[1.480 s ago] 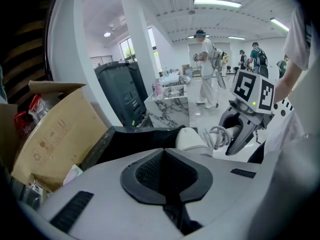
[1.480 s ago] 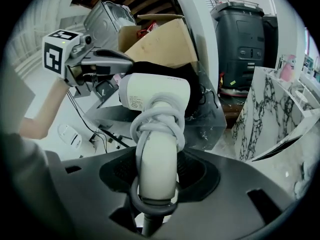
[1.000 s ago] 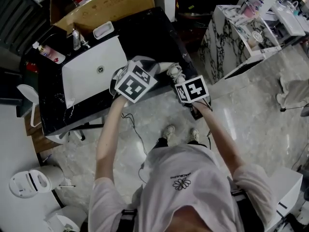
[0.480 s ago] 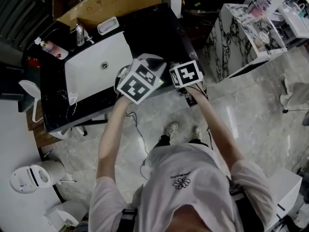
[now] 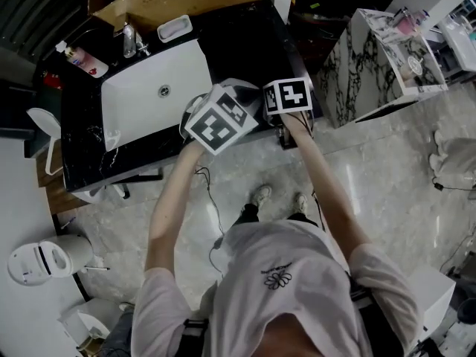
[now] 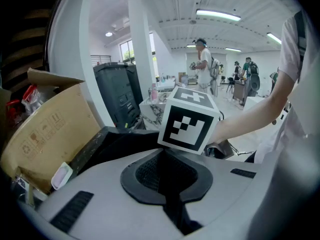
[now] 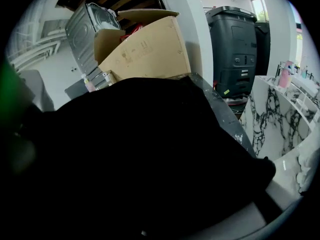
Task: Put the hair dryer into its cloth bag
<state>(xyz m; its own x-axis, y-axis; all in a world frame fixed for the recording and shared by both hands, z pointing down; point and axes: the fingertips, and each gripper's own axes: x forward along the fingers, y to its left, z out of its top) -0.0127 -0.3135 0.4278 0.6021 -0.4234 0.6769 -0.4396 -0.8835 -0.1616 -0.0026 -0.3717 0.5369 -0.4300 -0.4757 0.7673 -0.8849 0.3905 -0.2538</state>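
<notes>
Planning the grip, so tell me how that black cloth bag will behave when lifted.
The black cloth bag shows a soft rounded outline, so it probably flops and sags when lifted. Its matte surface suggests it won't slip easily.

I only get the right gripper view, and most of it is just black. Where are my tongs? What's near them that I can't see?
Observer: In the head view, your right tongs are over the right part of a black counter. A white sink is set into the counter to their left.
Operator: Where are my other tongs?
Observer: The left tongs are close beside the right ones, on the sink side, at the basin's right edge.
Operator: Are those ones open?
Observer: No. The left gripper view shows them shut together.
</notes>
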